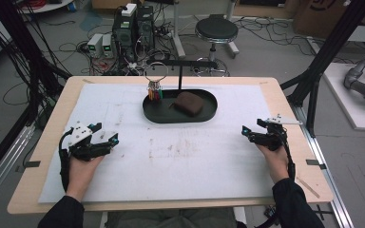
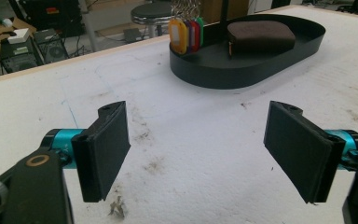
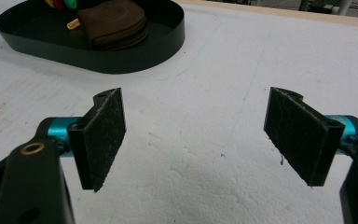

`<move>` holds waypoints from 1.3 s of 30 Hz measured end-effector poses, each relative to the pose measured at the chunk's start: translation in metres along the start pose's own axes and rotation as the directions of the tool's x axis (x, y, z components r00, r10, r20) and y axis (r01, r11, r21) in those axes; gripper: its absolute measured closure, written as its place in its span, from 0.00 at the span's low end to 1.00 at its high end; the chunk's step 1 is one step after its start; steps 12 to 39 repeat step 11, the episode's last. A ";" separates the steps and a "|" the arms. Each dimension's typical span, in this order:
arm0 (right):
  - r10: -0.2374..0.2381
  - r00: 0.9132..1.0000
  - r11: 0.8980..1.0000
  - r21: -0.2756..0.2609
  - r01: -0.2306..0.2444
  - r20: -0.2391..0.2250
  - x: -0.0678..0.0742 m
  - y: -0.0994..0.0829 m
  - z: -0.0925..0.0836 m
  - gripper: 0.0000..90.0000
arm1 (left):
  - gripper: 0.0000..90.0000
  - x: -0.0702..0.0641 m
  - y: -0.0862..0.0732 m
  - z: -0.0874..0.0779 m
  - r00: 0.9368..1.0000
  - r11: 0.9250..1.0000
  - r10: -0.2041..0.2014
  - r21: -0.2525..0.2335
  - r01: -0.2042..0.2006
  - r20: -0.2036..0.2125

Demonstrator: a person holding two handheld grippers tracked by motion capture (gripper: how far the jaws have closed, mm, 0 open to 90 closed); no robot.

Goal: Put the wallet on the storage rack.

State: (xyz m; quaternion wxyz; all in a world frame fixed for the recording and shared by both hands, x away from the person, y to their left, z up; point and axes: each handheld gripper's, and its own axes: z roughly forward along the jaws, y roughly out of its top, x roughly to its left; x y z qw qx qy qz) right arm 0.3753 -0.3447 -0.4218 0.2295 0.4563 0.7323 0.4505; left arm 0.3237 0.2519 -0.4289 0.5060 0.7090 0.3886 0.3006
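Brown wallet (image 1: 188, 103) lying in black oval tray (image 1: 204, 116), beside coloured key tags (image 1: 155, 93), both grippers' jaws spread wide, empty

Grey floor (image 1: 266, 52) strewn with cables; round black stool (image 1: 216, 31) behind wooden bench (image 1: 52, 118); computer towers (image 1: 133, 28) beside it; black frame struts (image 1: 330, 47) at right.

Lit evenly and softly from overhead, bright on the white mat (image 1: 180, 152), dimmer out over the floor. Threw only faint, short shadows under the black tray (image 1: 180, 116). Showed no harsh glare anywhere. Came through soft and low in detail in the high view, lines bowing near the edges. Blurred slightly on the near pads (image 2: 103, 149) in both gripper views.
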 end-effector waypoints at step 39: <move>0.002 1.000 1.000 0.004 -0.002 0.012 -0.003 -0.003 0.000 0.21 | 0.25 -0.002 0.001 0.003 1.000 1.000 0.014 0.008 -0.014 0.000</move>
